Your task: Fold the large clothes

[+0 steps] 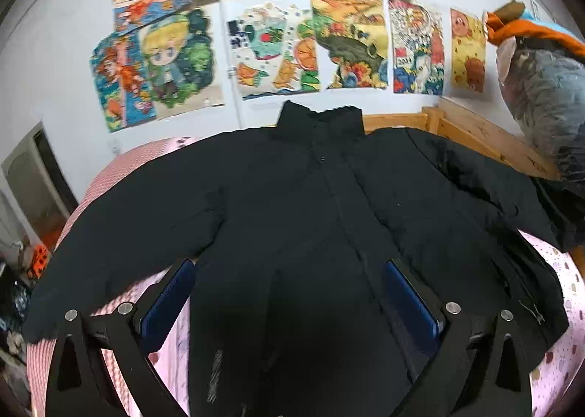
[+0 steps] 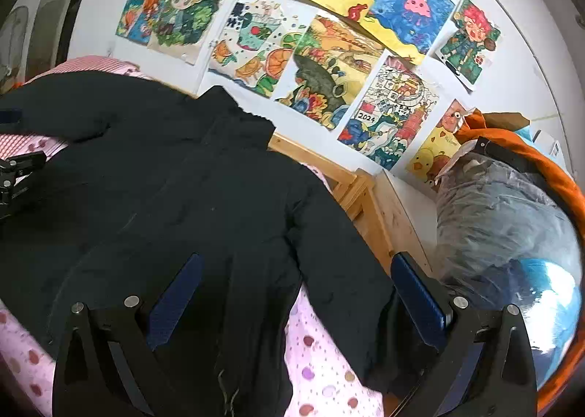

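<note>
A large black padded jacket [image 1: 299, 205] lies flat, front up, on a pink dotted bedsheet [image 1: 563, 292], collar toward the wall and both sleeves spread out. My left gripper [image 1: 289, 270] is open above the jacket's lower front, jaws wide apart and empty. In the right wrist view the jacket [image 2: 204, 190] fills the left and middle. My right gripper [image 2: 296, 270] is open above the jacket's right sleeve [image 2: 340, 270] and lower right side, holding nothing. The left gripper shows at the left edge of that view [image 2: 18, 175].
A wooden bed frame [image 2: 365, 197] runs along the wall behind the jacket. A clear plastic bag of clothes [image 2: 497, 219] with orange fabric stands at the right. Colourful drawings [image 1: 278, 47] cover the white wall. A doorway [image 1: 36, 175] is at the left.
</note>
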`<state>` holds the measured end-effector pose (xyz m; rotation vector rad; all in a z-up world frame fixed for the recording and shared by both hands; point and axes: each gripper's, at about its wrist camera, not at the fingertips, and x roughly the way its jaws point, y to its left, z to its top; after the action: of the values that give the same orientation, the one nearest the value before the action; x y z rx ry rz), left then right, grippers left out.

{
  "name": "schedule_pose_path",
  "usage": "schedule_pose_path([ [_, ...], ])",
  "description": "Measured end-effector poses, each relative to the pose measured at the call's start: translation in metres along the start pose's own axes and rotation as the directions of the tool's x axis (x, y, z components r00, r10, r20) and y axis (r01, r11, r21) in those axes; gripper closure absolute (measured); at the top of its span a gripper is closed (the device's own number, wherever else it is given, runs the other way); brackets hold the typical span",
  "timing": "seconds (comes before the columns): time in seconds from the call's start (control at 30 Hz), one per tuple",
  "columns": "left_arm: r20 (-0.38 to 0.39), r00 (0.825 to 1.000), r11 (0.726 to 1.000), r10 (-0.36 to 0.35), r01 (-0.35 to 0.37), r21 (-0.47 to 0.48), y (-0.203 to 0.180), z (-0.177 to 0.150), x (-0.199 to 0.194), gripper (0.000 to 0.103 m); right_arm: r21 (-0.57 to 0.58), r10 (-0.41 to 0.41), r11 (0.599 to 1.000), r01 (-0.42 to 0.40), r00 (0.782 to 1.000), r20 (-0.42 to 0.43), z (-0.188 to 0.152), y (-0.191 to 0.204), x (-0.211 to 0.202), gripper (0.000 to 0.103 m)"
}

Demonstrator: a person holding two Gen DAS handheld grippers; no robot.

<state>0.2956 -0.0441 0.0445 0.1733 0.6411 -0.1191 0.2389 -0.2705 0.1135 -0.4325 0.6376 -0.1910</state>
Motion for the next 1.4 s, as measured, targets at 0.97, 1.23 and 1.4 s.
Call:
schedule_pose_path([
  [0.97, -0.292, 0.915, 0.955, -0.278, 0.295, 0.016, -0.168, -0.003, 0.218, 0.0, 0.875, 0.007, 0.483, 0.036, 0.999, -0.045, -0.253, -0.11, 0.13, 0.002],
  [1.23, -0.252, 0.925, 0.957, -0.283, 0.288, -0.016, -0.154, 0.001, 0.197, 0.001, 0.853, -0.15, 0.502, 0.145, 0.985, -0.08, -0.238, -0.12, 0.116, 0.069],
  [1.4, -0.176, 0.893, 0.91, -0.414, 0.403, -0.096, -0.13, 0.012, 0.159, 0.001, 0.739, -0.218, 0.666, 0.101, 0.974, 0.063, -0.206, -0.116, 0.09, 0.095],
])
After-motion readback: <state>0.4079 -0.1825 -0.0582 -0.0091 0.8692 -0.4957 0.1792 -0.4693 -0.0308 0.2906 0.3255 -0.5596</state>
